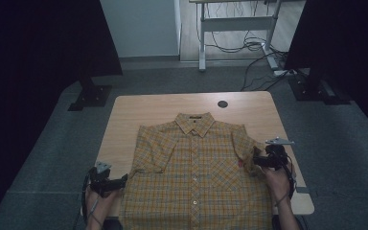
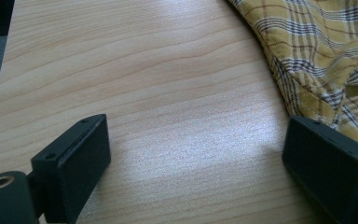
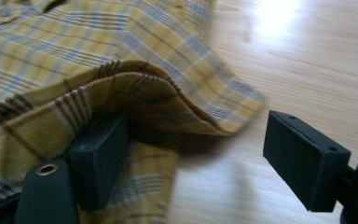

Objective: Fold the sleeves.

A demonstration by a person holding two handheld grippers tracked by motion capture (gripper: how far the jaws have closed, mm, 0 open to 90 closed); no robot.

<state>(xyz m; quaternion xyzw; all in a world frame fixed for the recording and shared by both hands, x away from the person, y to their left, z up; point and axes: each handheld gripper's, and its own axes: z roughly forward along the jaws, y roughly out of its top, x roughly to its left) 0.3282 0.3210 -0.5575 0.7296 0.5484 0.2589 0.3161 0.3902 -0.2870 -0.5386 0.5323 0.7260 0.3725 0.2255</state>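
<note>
One shirt [image 1: 199, 170], one table [image 1: 139, 108], two grippers — that is the whole count of what I am working with. The shirt is yellow plaid, short-sleeved, lying front up and buttoned, collar toward the far edge, its hem running off the near edge of the table between my forearms. One chest pocket sits on the side nearer my right hand, and one dark round grommet [image 1: 223, 104] is set in the wood beyond the collar.

My left gripper [image 1: 109, 182] rests low by the shirt's left sleeve. Its own view shows the jaws wide apart with bare wood grain between them; the plaid hem of that sleeve [image 2: 326, 70] lies just beside the right-hand jaw, and I cannot tell if it touches. Nothing is held there.

My right gripper [image 1: 263, 160] is at the other sleeve. From above it looks merely parked against the cloth; the right gripper view tells more — the sleeve's edge [image 3: 121, 93] is lifted into a curl that drapes over one jaw, while the other jaw stands well off over bare wood. The jaws are apart, not pinching; the cloth rides on one of them.

The high view gives the margins: a broad strip of bare table on the left of the shirt, a narrower one on the right, where my right gripper sits near the table's edge, and open wood past the collar. Dark panels flank the floor on both sides.
</note>
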